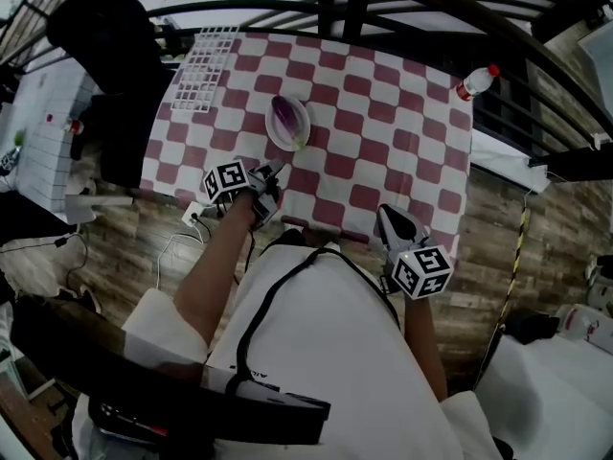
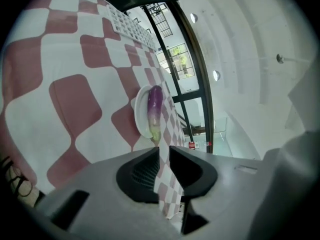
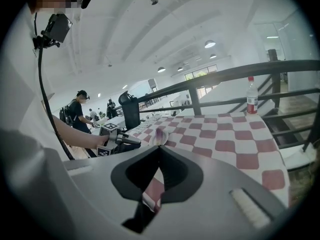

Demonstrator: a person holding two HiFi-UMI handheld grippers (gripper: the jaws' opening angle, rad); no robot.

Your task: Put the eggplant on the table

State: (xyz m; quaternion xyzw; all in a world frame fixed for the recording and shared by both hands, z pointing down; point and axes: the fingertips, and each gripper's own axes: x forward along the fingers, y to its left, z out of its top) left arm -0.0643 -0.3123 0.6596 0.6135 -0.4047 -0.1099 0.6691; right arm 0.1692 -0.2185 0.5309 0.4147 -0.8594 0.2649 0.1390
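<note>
Eggplant [image 1: 285,118] gripped yet?

Not yet. On the left gripper [image 2: 164,149]: stood parted by a thin slit only, clasped nothing, showed just checked cloth [image 2: 70,104] through the gap. On the right gripper [image 3: 159,148]: pinched tip to tip, empty, hung by the near edge of the table [image 1: 383,113].

And lay where, then?

Lay lengthwise on the white plate [image 2: 140,111], green end toward the left gripper, just ahead of those jaws and not touching them. Sat on the cloth, left of the table's middle. Further out: a white grid rack [image 1: 204,60] at the far left corner, a bottle [image 1: 476,81] at the far right one, both well apart from the plate.

So counted as which step?

Judged as the reach, with pick-up not begun and nothing moved off the plate.

Needed what next?

Probably called for spreading the left jaws wider than the eggplant, easing in over the plate's rim, closing across the thick middle, then lifting clear and setting down on bare cloth beside the plate. Looked smooth and rounded, so likely wanted a square, gentle squeeze to avoid slipping.
</note>
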